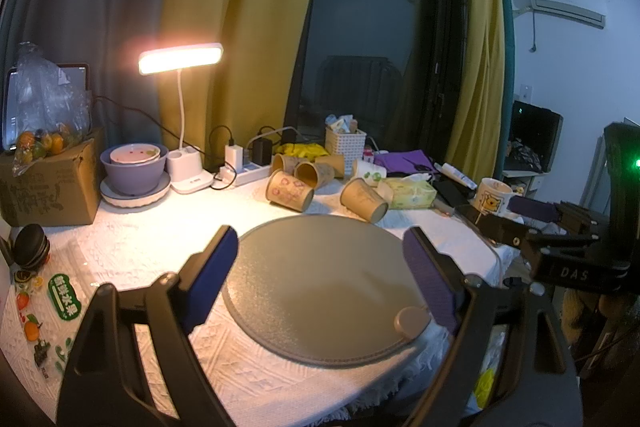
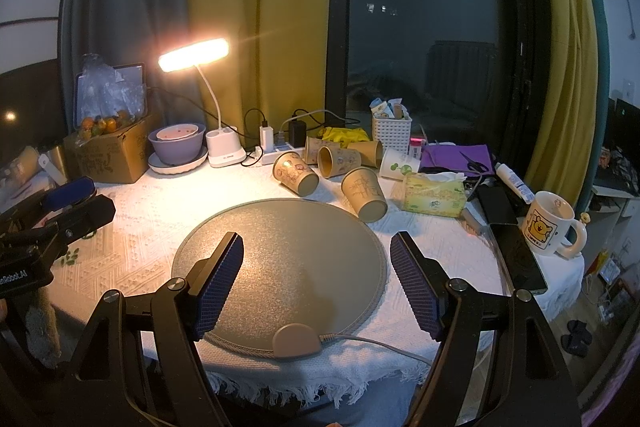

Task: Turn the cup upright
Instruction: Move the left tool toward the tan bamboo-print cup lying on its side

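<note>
Both grippers, left gripper [image 1: 320,275] and right gripper [image 2: 316,279], spread wide, holding nothing. Nearest tipped paper cup [image 2: 365,194] lies ahead, slightly right; approach w/ jaws across sidewall, squeeze gently, else crushes.

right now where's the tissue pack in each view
Left wrist: tissue pack sits right of centre, just right of the nearest tipped paper cup.
Right wrist: tissue pack sits right of centre, beside that same cup.
Shared landmark: the lit desk lamp.
</note>
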Motion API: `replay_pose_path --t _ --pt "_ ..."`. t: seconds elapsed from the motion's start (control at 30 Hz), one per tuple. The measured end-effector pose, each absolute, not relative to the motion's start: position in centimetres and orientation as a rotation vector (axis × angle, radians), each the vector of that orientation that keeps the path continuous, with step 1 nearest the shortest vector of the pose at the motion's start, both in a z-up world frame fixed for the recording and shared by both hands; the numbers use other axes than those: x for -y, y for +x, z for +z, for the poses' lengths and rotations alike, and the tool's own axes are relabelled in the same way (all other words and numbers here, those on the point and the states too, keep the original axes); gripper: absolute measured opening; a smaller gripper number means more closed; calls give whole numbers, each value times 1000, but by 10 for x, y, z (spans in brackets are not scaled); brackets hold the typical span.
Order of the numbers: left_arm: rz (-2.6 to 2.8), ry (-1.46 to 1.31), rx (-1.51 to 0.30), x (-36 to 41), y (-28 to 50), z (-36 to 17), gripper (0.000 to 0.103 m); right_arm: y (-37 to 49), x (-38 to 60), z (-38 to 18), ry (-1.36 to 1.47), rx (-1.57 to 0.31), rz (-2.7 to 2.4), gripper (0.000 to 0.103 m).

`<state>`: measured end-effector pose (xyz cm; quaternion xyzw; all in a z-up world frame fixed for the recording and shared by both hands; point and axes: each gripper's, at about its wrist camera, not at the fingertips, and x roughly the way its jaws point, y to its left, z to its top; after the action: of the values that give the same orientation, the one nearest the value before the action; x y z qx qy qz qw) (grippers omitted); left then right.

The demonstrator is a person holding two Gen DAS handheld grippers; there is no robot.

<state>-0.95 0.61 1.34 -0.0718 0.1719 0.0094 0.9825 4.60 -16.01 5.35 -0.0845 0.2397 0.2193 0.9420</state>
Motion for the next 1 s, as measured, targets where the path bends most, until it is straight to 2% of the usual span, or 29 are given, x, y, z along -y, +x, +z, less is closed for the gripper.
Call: replay_pose_path --t 0.43,1.0 --pt "11 -138 -386 -5 10 12 86 56 160 50 -175 -516 447 79" --pt "-48 -85 -588 26 130 -26 86 158 189 11 -136 -632 408 79"
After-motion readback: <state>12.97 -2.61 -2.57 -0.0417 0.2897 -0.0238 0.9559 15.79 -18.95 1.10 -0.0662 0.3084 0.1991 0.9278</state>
